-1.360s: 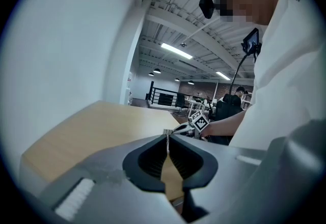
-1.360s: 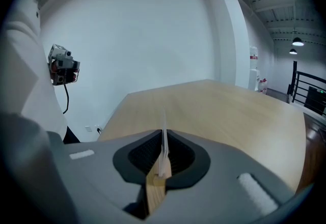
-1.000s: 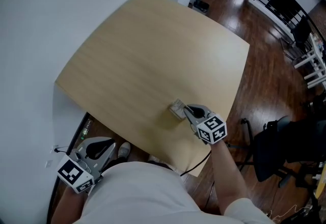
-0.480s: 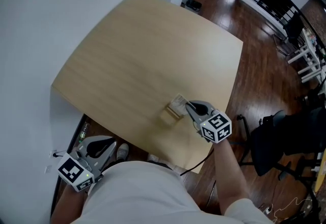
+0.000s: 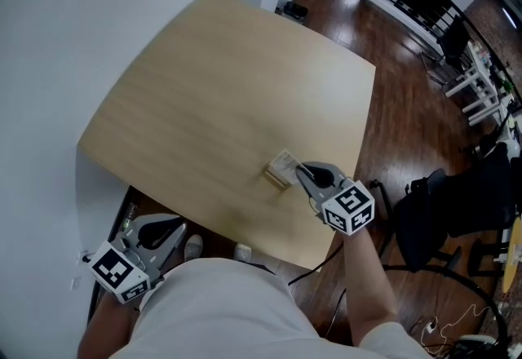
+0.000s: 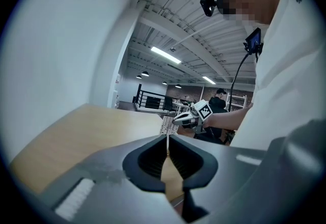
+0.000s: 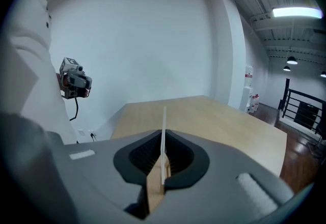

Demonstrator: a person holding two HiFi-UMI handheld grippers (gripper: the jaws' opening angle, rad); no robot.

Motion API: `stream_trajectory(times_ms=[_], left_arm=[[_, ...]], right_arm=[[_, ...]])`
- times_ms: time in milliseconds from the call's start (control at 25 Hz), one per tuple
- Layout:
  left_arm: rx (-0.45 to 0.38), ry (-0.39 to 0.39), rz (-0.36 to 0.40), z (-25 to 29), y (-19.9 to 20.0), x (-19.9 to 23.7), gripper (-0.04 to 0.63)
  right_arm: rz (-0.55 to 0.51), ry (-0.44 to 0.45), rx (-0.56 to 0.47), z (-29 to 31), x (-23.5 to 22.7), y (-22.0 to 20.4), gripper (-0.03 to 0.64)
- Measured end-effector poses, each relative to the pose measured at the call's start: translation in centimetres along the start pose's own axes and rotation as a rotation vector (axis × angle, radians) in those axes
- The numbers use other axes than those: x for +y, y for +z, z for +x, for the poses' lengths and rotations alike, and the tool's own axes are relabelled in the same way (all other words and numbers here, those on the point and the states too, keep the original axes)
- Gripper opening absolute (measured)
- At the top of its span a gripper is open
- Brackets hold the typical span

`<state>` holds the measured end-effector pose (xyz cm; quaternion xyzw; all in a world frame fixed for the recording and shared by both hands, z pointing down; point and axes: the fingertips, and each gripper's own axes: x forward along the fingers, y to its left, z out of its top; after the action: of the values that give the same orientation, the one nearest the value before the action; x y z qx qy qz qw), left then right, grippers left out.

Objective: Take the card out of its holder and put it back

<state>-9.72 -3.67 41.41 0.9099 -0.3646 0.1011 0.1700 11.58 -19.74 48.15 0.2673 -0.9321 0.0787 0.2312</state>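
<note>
My right gripper [image 5: 302, 172] hangs over the near right part of the light wooden table [image 5: 220, 88], shut on a thin pale card [image 5: 283, 161]. In the right gripper view the card [image 7: 163, 136] stands edge-on between the closed jaws and sticks out past the tips of the right gripper [image 7: 163, 163]. A small tan block [image 5: 276, 179] lies just under the card; I cannot tell whether it is the holder. My left gripper [image 5: 165, 228] is held low beside my body, off the table's near edge, shut and empty. Its tips [image 6: 167, 142] meet in the left gripper view.
A white wall runs along the table's left side. Dark wood floor lies to the right, with a black office chair [image 5: 457, 202] and white furniture [image 5: 481, 88] beyond. Small objects sit on the floor under the near table edge [image 5: 242, 252].
My right gripper has lifted with the card still in it, away from the table top. The left gripper has barely moved.
</note>
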Motion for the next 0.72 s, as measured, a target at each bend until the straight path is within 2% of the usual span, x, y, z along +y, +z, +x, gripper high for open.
stream_trajectory(times_ms=[240, 720], left_arm=[[-0.010, -0.053, 0.018, -1.2, 0.2, 0.7, 0.018], [0.016, -0.188, 0.052, -4.0, -0.3, 1.9, 0.018]], right_arm=[[-0.026, 0.005, -0.018, -0.9, 4.8, 2.0, 0.021], [-0.060, 0.011, -0.024, -3.1, 17.4, 4.7, 0.021]])
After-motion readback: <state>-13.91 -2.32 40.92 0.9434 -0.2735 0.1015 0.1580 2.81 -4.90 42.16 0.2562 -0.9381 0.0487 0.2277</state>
